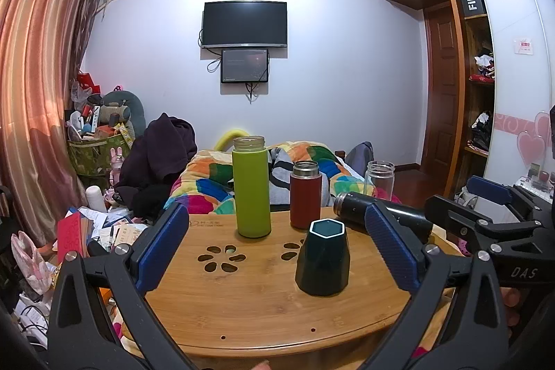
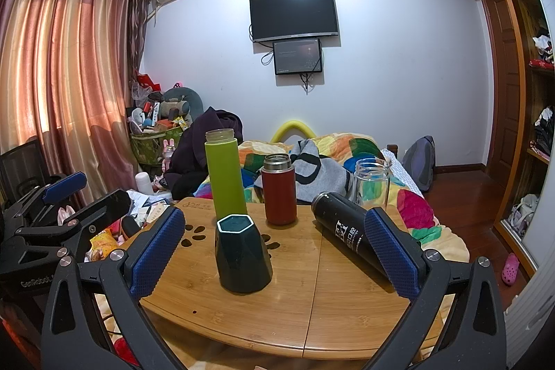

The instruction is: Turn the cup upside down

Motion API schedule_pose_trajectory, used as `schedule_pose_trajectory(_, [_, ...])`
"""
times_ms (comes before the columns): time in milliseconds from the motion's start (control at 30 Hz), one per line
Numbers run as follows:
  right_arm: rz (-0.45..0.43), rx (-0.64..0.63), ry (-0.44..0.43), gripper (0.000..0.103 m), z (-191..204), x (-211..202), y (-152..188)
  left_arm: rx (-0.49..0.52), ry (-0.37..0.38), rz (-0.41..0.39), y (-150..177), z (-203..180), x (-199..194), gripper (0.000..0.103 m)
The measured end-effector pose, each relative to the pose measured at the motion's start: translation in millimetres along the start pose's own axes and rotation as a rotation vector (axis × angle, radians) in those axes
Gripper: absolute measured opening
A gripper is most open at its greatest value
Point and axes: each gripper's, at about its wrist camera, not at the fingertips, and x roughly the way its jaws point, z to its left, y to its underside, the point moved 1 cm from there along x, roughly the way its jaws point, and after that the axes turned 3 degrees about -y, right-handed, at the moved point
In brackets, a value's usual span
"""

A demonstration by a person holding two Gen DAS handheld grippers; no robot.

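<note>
A dark green faceted cup stands on the bamboo table with its hexagonal white-edged end up; it also shows in the right wrist view. My left gripper is open, its blue pads on either side of the cup, which stands nearer the right pad, with no contact. My right gripper is open, with the cup between its pads nearer the left one and a lying black bottle by the right pad. The right gripper also shows in the left wrist view, and the left gripper in the right wrist view.
A tall green bottle, a red thermos and a clear glass jar stand behind the cup. The black bottle lies at the table's right. A bed with a colourful quilt lies beyond.
</note>
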Motion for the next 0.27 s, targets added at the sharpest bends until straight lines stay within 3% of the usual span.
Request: schedule_pose_trajectory(267, [-0.001, 0.0, -0.001, 0.103, 0.5, -0.2, 0.1, -0.014, 0.012, -0.001, 0.0, 0.9, -2.6, 0.103])
